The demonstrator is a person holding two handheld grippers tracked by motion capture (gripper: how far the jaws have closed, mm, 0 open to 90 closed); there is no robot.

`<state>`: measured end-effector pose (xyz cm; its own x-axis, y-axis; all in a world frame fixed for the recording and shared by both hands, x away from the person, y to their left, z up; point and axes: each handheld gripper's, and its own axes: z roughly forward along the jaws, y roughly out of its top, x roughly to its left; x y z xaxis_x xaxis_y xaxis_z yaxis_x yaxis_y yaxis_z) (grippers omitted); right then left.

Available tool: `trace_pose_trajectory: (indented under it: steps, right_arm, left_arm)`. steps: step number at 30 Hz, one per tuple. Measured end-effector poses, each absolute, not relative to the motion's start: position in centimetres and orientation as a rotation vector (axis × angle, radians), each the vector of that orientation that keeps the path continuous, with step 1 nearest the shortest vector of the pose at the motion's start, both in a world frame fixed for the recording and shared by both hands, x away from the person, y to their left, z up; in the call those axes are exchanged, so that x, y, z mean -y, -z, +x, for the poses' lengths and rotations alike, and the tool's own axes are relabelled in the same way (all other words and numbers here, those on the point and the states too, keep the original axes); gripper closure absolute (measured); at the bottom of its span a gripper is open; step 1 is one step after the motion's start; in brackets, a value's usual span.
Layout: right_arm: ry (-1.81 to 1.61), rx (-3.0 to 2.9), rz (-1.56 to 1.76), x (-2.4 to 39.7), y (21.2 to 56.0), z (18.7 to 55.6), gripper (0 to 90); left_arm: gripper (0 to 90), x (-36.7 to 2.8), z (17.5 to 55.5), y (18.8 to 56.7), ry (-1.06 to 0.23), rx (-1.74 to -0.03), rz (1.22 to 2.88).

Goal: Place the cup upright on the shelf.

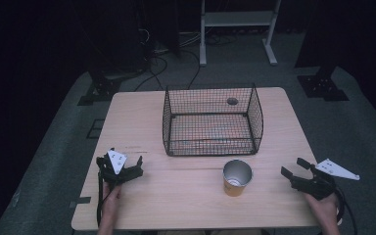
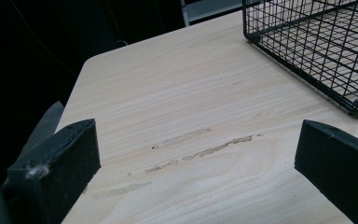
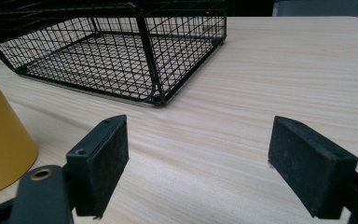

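One yellow cup (image 1: 237,178) is sitting near the front edge of the table (image 1: 186,205), just in front of the one wire basket (image 1: 212,121). Two grippers are hovering here: the left gripper (image 1: 125,165) is hanging at the near left with its jaws spread apart on nothing, and the right gripper (image 1: 294,167) is waiting at the near right of the cup, jaws also standing apart and empty.

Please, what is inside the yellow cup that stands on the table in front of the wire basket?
From above, the yellow cup shows a silvery inner wall and something pale at the bottom, too small to identify. In the right gripper view its wall hides the inside.
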<state>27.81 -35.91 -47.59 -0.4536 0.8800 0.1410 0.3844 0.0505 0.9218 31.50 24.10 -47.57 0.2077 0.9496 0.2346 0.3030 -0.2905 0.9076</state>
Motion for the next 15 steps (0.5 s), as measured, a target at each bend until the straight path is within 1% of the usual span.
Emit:
trace_pose_trajectory:
  steps: [8,15]
  right_arm:
    - [-1.400,-1.871,1.263,35.67,47.32,27.85,16.8]
    - [-1.404,-1.899,1.239,35.13,46.89,27.81,16.4]
  left_arm:
    - [0.0,-23.99,31.39,47.60,-1.099,-1.168,1.742]
    - [0.0,-23.97,31.30,47.59,-1.102,-1.165,1.745]
